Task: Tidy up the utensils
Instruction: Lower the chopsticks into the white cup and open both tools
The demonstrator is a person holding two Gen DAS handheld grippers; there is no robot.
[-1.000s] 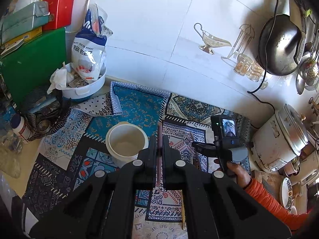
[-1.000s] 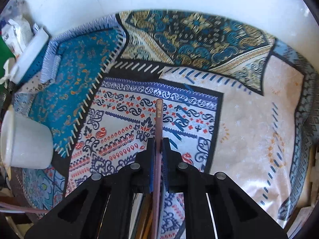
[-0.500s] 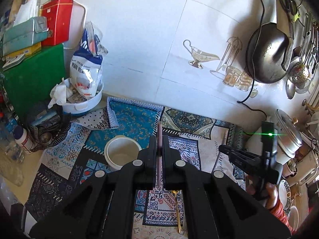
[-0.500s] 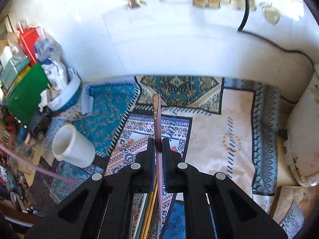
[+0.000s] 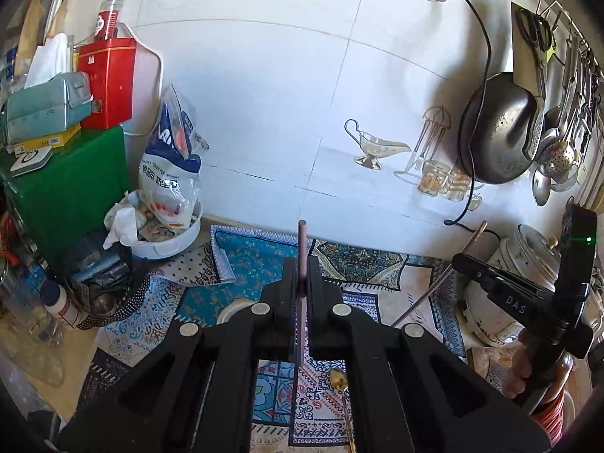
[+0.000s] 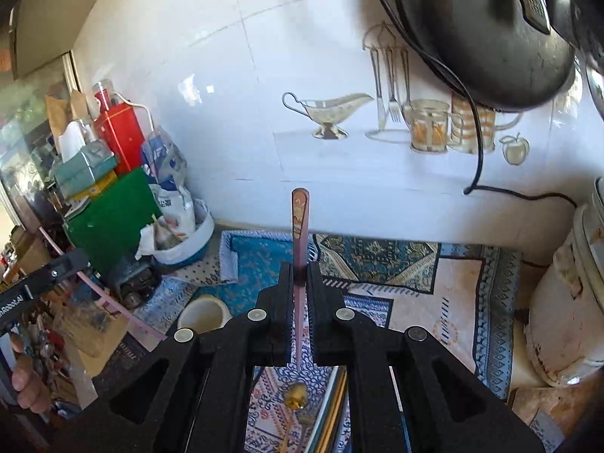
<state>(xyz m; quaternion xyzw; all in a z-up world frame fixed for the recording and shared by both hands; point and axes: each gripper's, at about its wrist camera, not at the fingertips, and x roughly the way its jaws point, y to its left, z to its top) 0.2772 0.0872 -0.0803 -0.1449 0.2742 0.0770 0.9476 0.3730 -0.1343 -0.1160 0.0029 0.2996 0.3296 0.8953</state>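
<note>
My left gripper (image 5: 301, 264) is shut on a plain pink chopstick (image 5: 302, 241) whose tip sticks up past the fingers. My right gripper (image 6: 301, 268) is shut on a second pink chopstick (image 6: 300, 219) with a decorated end. A white cup (image 6: 204, 313) stands on the patterned mat, low and left of the right gripper; in the left wrist view the cup (image 5: 234, 307) is mostly hidden behind a finger. A gold spoon (image 6: 296, 396) lies on the mat under the right gripper. The right gripper (image 5: 458, 262) shows at the right of the left wrist view, held by a hand.
A patterned mat (image 6: 453, 283) covers the counter up to the tiled wall. A white rice cooker (image 6: 566, 302) stands at the right. A dark wok (image 5: 498, 136) hangs above it with a cord. A green box (image 5: 64, 188) and a white bowl of bags (image 5: 170, 241) crowd the left.
Both grippers have risen with their chopsticks. The right one climbed far more, its view tilting up from the mat to the wall. The cup has dropped lower in both views.
</note>
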